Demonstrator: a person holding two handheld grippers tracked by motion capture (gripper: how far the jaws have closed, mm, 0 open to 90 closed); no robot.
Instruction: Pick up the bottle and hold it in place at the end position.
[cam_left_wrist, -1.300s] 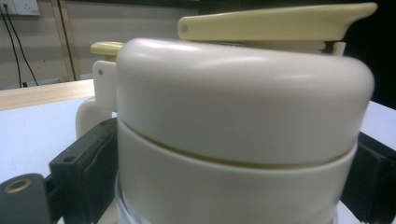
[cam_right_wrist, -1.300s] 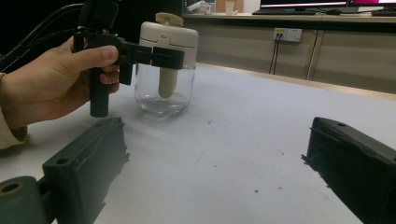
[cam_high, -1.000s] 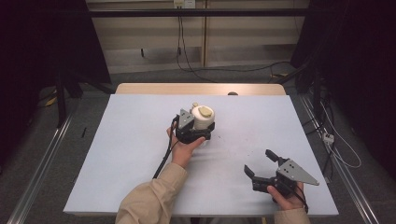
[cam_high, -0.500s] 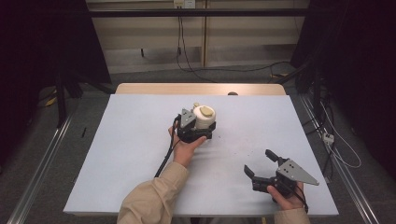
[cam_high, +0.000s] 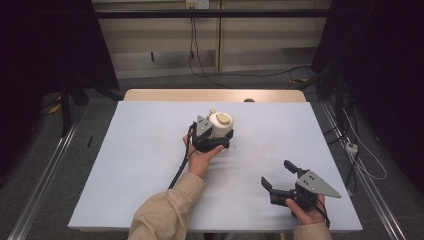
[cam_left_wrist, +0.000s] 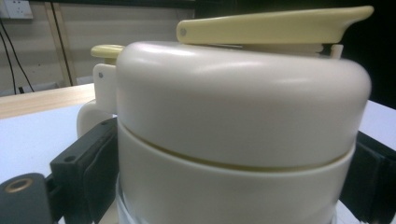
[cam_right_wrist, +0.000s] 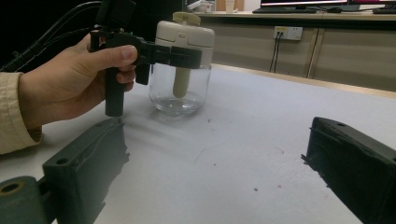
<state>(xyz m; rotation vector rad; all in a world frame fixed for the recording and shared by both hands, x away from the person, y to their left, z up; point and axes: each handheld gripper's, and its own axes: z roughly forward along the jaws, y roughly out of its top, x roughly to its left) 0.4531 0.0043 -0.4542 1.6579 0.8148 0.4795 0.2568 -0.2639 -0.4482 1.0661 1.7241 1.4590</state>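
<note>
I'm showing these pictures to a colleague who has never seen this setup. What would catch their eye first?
Probably the glass jar with the cream lid, standing near the middle of the white table, with the left claw clamped around its lid. Next, the right claw, held open over the table's near right corner and gripping nothing. In the left gripper view the cream lid looms close between the black jaws.

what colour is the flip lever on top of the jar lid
Pale yellow, on a cream lid; the flip lever shows best in the left gripper view.
</note>
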